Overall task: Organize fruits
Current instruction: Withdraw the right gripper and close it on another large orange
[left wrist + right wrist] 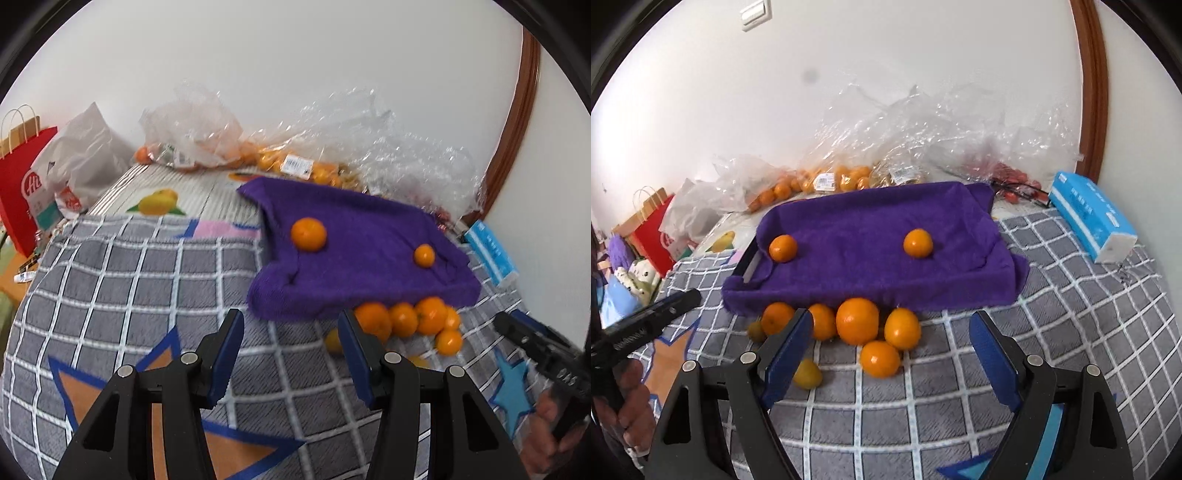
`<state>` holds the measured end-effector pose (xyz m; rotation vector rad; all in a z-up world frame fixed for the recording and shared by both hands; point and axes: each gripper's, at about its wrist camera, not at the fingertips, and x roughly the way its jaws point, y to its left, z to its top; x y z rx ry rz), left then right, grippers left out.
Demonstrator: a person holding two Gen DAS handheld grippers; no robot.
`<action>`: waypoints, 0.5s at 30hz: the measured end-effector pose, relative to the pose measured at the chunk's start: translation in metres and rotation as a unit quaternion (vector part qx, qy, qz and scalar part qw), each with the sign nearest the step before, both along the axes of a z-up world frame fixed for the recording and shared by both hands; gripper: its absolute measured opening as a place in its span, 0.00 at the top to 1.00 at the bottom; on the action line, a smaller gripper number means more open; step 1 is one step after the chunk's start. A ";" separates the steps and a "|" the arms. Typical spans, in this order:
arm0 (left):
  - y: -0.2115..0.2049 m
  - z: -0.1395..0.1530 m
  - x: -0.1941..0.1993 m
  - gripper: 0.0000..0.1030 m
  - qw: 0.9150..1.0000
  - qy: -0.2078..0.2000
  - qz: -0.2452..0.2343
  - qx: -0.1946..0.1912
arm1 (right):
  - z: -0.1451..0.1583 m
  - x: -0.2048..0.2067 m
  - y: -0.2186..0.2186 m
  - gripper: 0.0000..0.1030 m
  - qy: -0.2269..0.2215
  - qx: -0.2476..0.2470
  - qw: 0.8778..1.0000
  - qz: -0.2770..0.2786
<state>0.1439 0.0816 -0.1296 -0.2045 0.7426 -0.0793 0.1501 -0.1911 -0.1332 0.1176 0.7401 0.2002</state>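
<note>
Checked bedspread [1071, 332]: 2 oranges [918, 242] on purple towel [868, 266]; both tongs [890, 365] gape empty.

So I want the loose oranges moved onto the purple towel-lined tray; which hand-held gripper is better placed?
Right hand-held gripper, probably: its open jaws frame the orange pile directly ahead. The left hand-held gripper points beside it.

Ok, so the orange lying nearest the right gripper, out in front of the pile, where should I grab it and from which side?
Take that nearest orange across its widest middle, coming down from above and the near side. It is round, so any diameter works, but neighbours crowd it behind, while the checked blanket on its left and right is bare for the right gripper fingers.
</note>
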 end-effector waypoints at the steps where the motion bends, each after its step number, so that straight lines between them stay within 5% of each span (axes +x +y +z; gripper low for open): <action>1: 0.001 -0.006 -0.001 0.52 1.000 0.007 0.003 0.006 | -0.003 -0.002 -0.001 0.24 0.008 0.001 1.000 0.003; 7: 0.009 -0.032 0.001 0.51 0.999 0.047 0.011 0.009 | -0.018 -0.001 -0.006 0.30 0.027 -0.019 0.999 -0.010; 15: 0.013 -0.043 -0.005 0.50 0.999 0.042 -0.007 -0.016 | -0.038 0.006 0.000 0.43 0.035 -0.018 0.999 0.011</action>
